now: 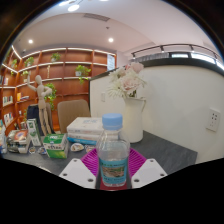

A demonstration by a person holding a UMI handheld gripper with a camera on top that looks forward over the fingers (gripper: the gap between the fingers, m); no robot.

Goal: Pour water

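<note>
A clear plastic water bottle (113, 155) with a blue cap and a blue label stands upright between my fingers, lifted close to the camera. My gripper (113, 170) is shut on the water bottle, with the magenta pads (92, 160) pressed against both of its sides. The bottle's base is hidden below the fingers. No cup or glass shows near the bottle.
A grey table (165, 150) lies beyond the fingers. On it stand a white vase of flowers (131, 105), a white box (84, 126), and small cartons (55, 144) to the left. Behind are wooden shelves (60, 75), a chair (70, 108) and a white wall (185, 105).
</note>
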